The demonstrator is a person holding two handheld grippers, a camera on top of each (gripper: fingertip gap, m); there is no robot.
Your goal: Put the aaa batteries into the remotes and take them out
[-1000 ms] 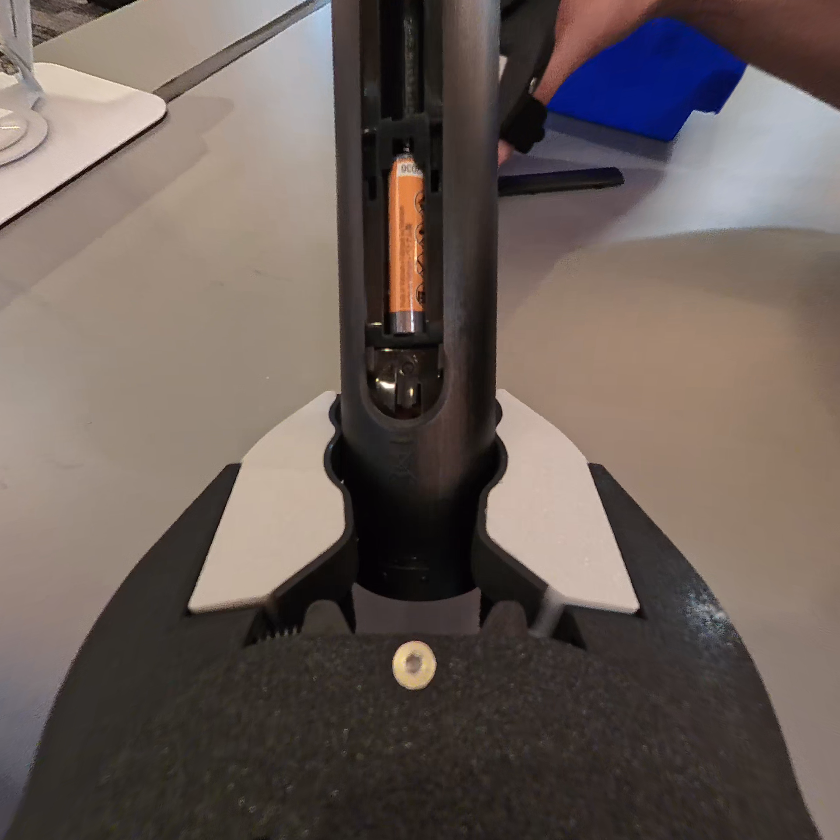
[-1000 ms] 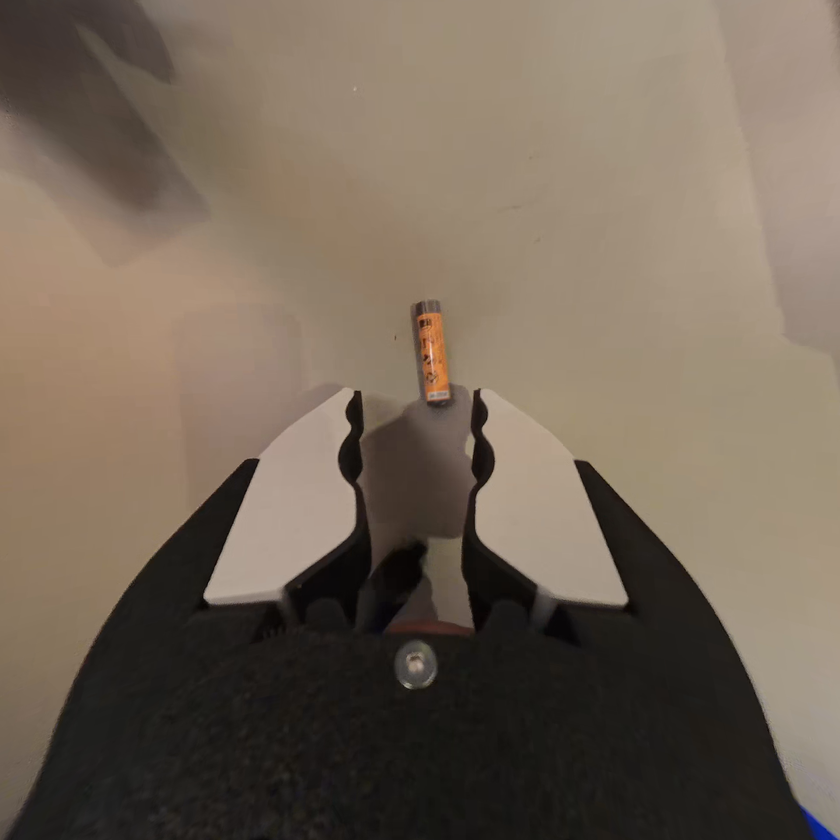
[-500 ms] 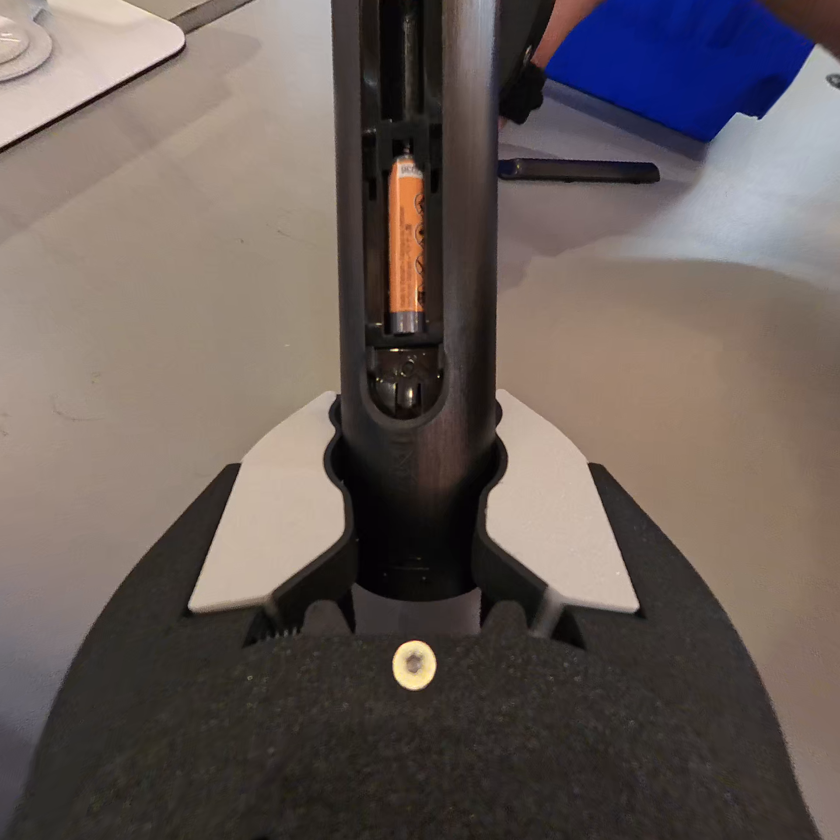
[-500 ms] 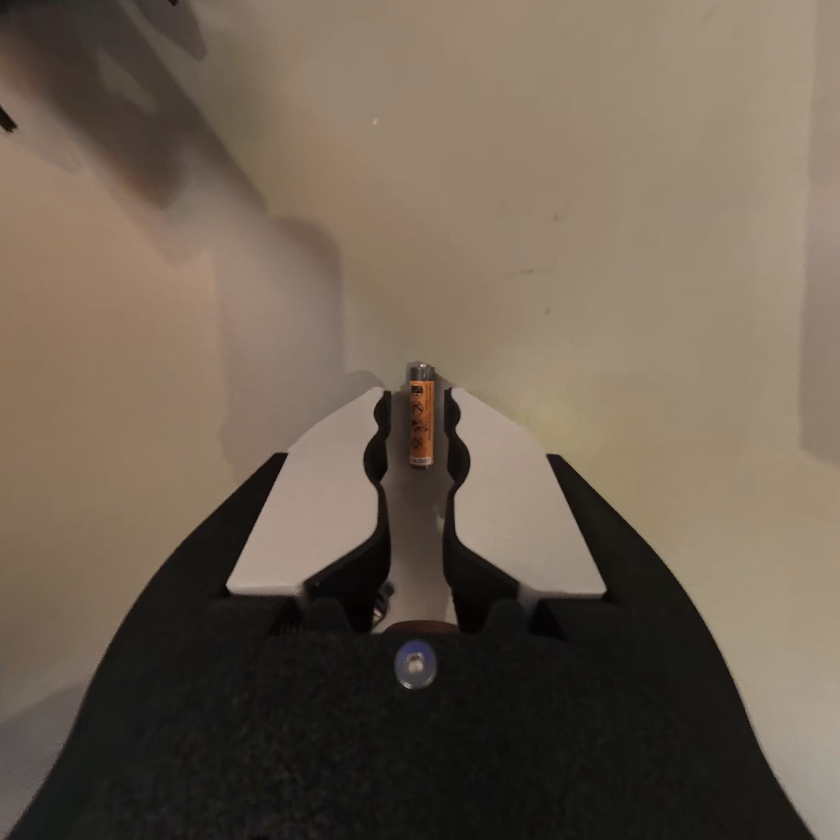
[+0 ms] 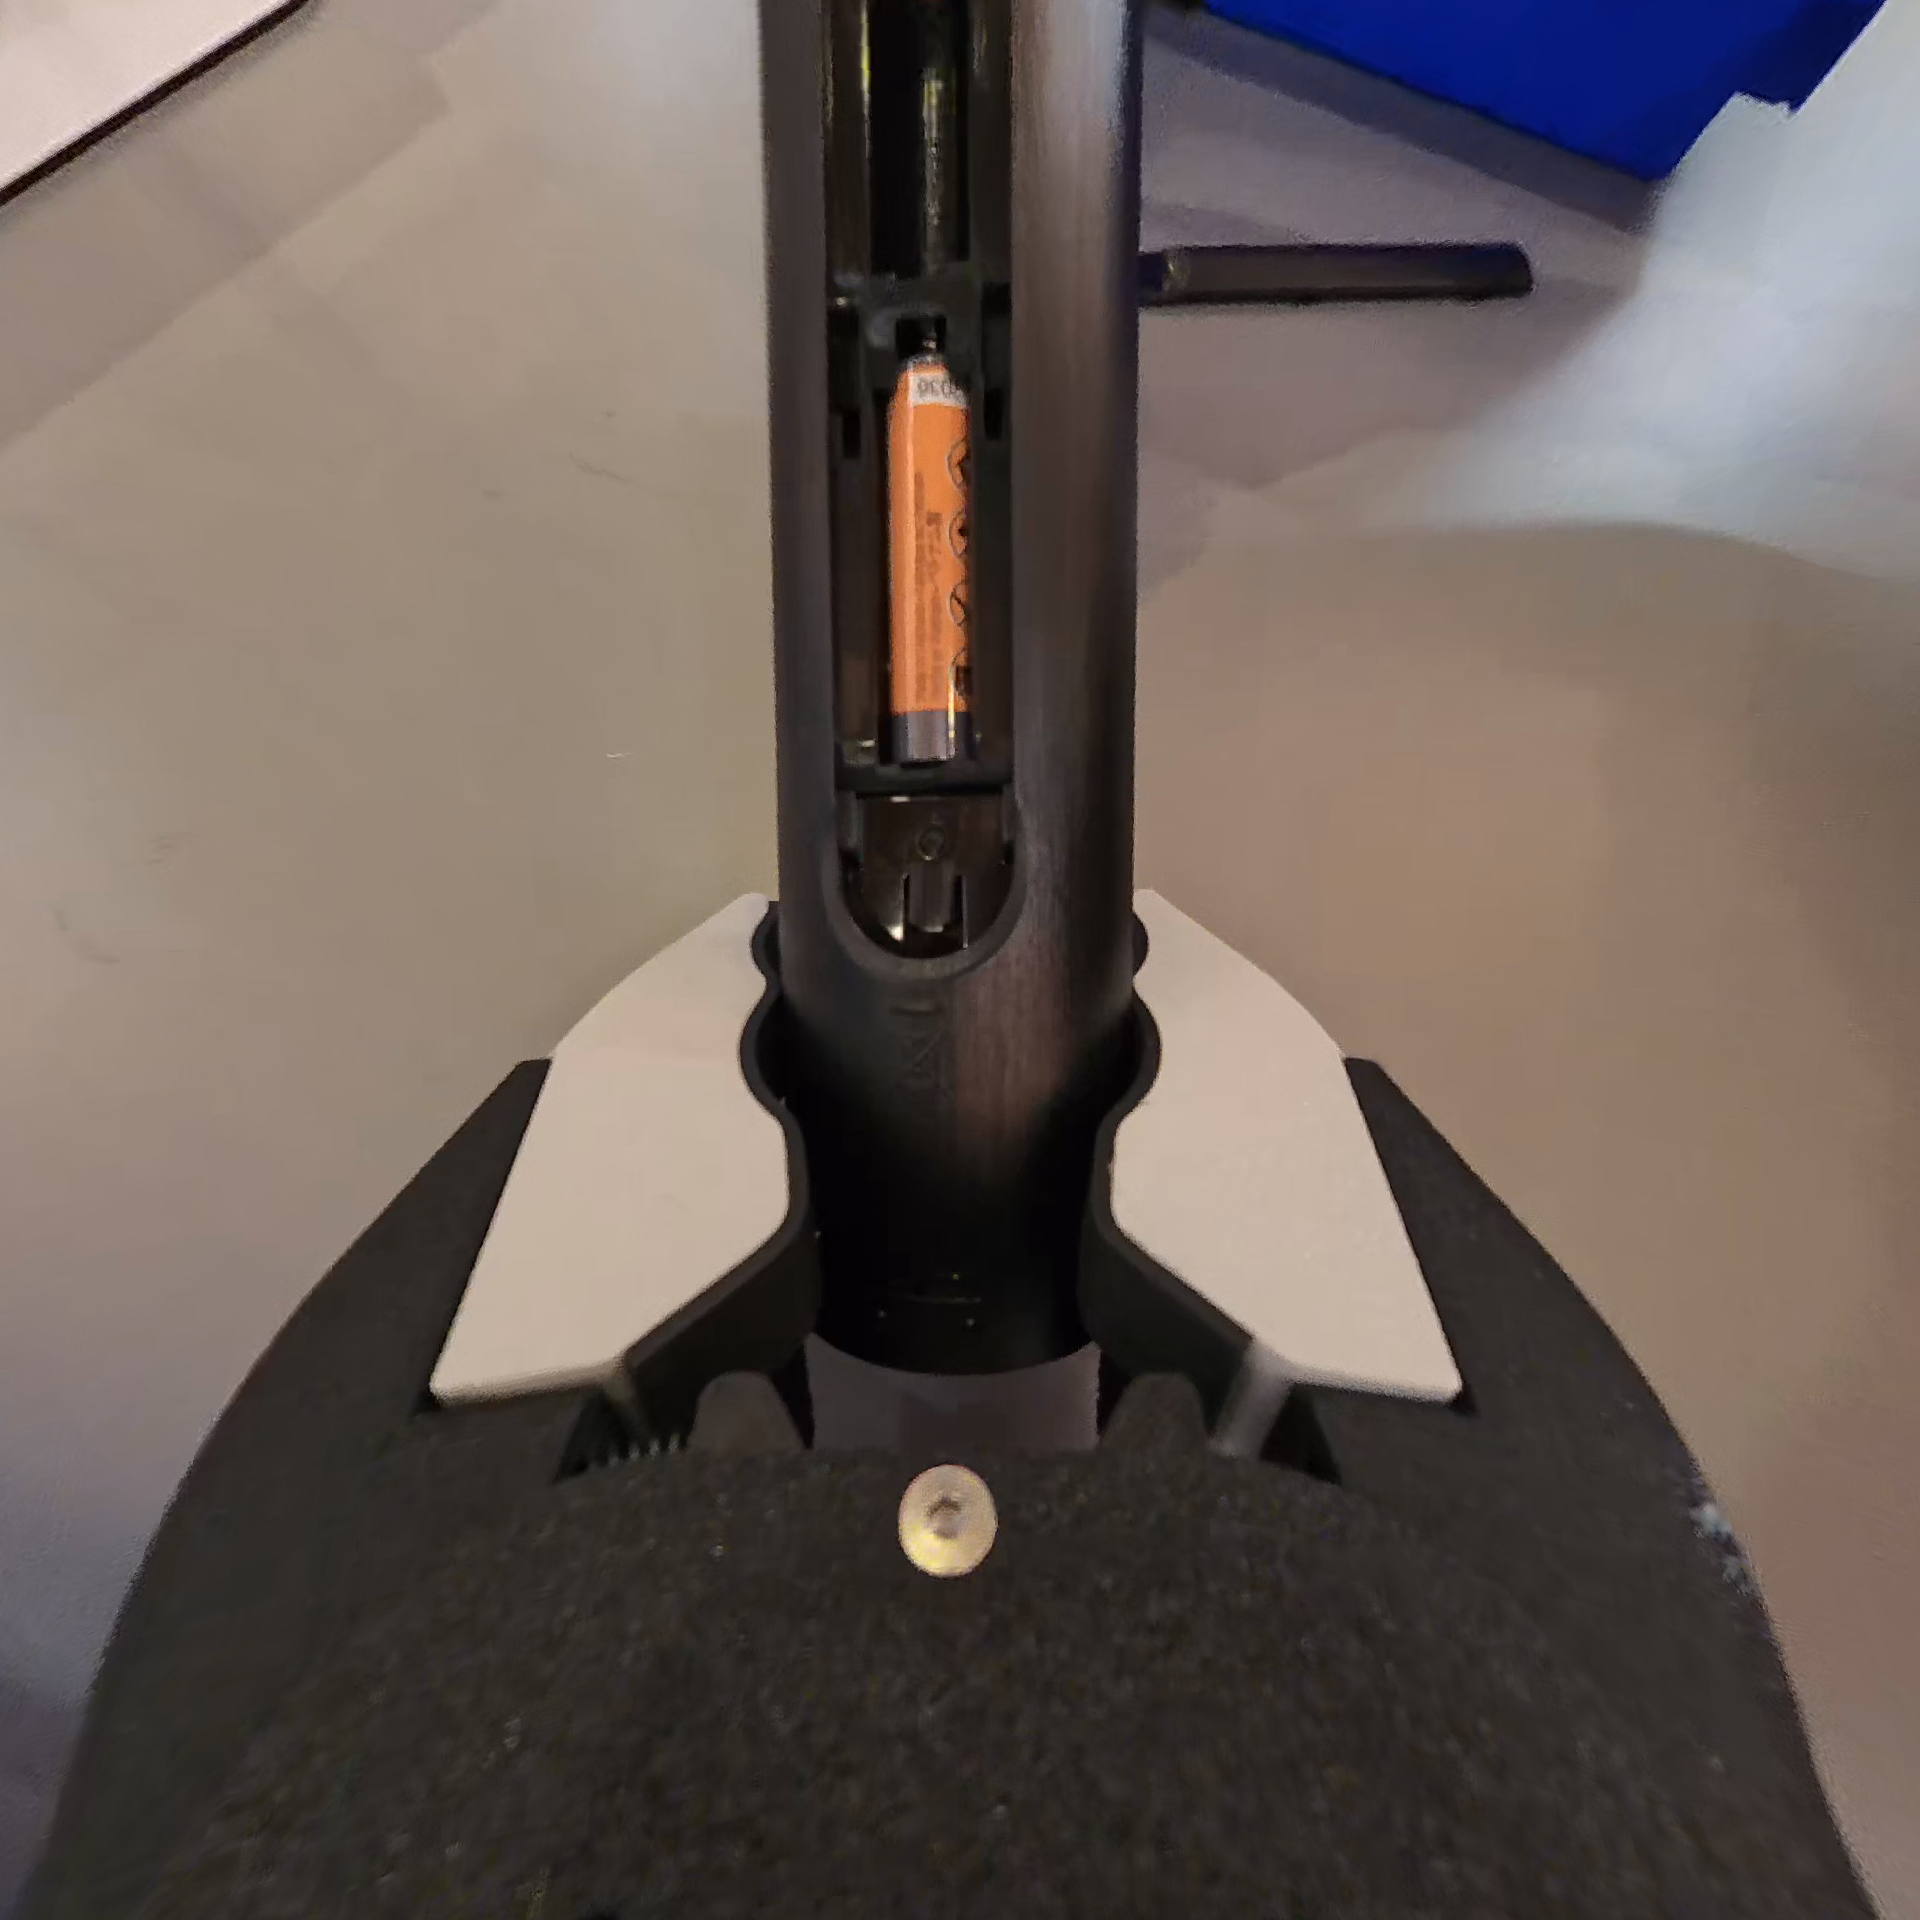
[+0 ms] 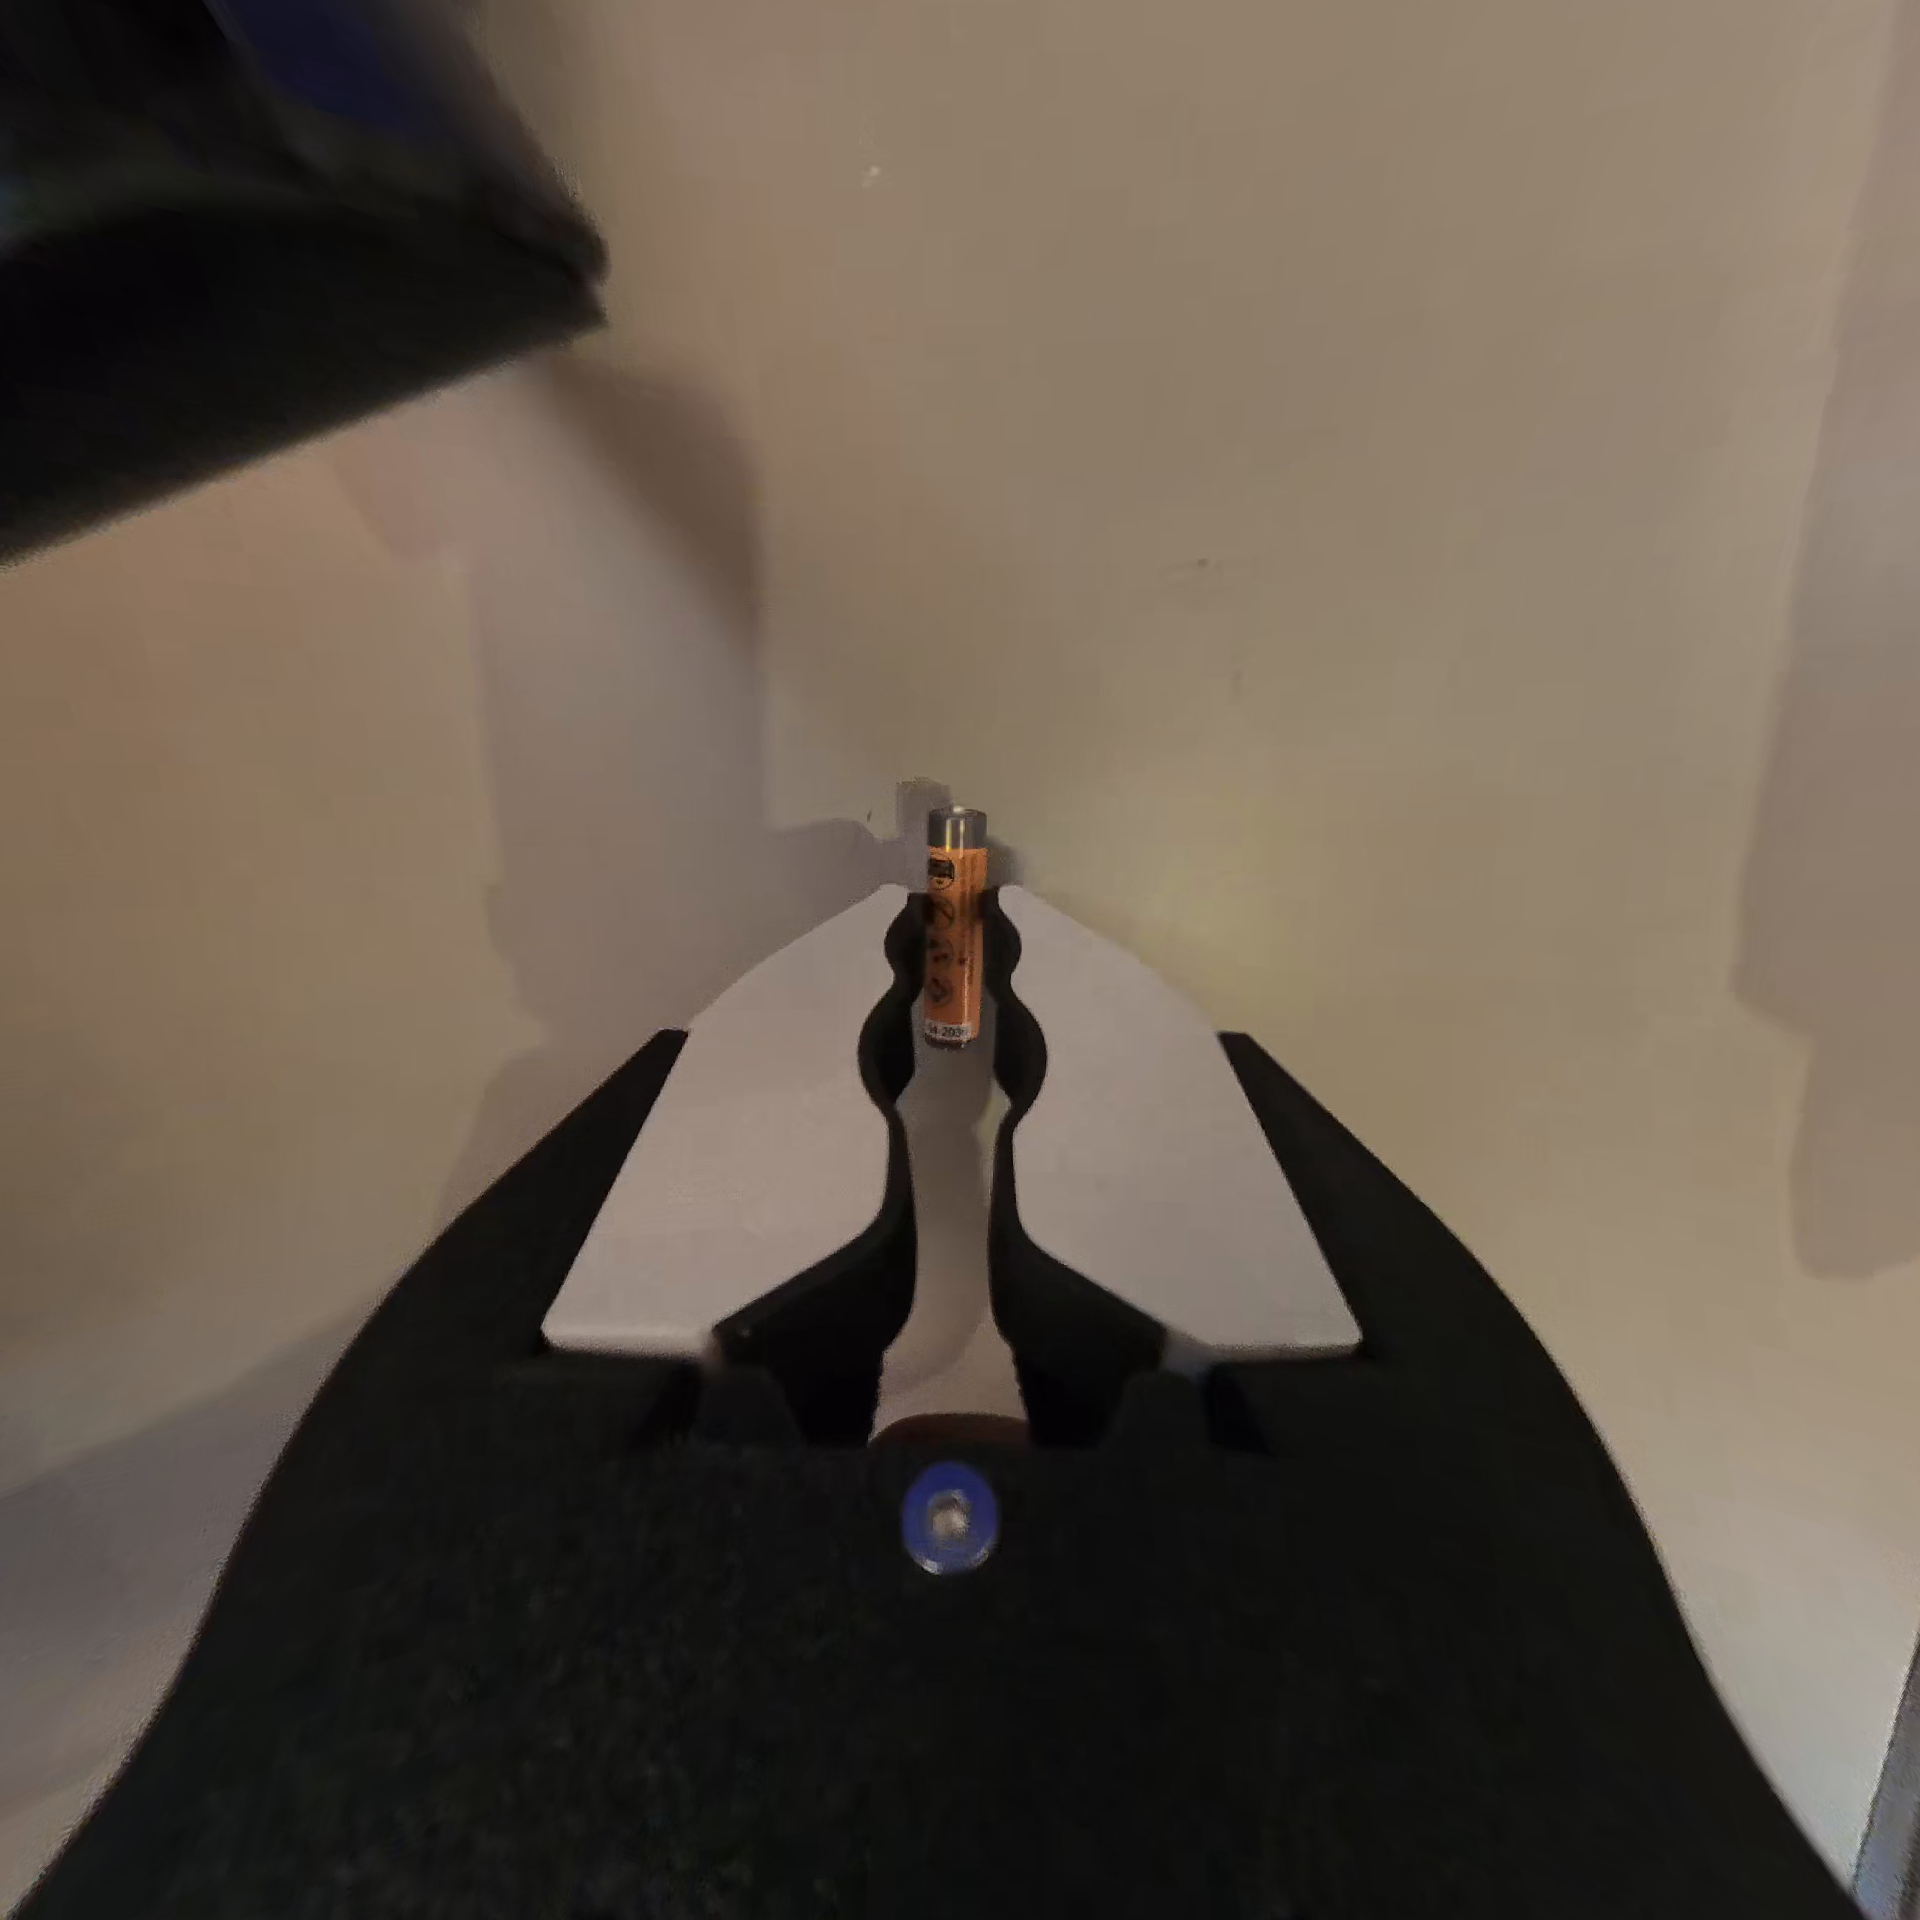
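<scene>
Left gripper (image 5: 951,935) clenched on a dark, brushed-finish remote (image 5: 951,1039), slim, rounded body, pointing straight away from the camera, held above the table (image 5: 364,623). Its back cover is off, compartment open. One orange AAA battery (image 5: 928,566) with a silver near end sits in the near slot, lengthwise along the remote; the slot farther up looks dark, contents unclear. Metal contact visible in the rounded cut-out just below the battery.

Right gripper (image 6: 954,914) has its fingers (image 6: 790,1091) pinched in on a second battery (image 6: 954,940), orange wrap, silver cap at the far end, black markings and a small white band at the near end. It sits between the fingertips, lengthwise along them, far end poking past the tips. Whether it is lifted off the beige tabletop can't be told.

Behind the remote, toward the table's far right: a thin black bar-shaped piece (image 5: 1340,275) lying flat, and a blue bin (image 5: 1558,73) at the far edge, inside not visible. White flat object (image 5: 94,83) at the far left corner. Dark blurred shape (image 6: 208,260) in the upper left of the right wrist view, unidentifiable.
</scene>
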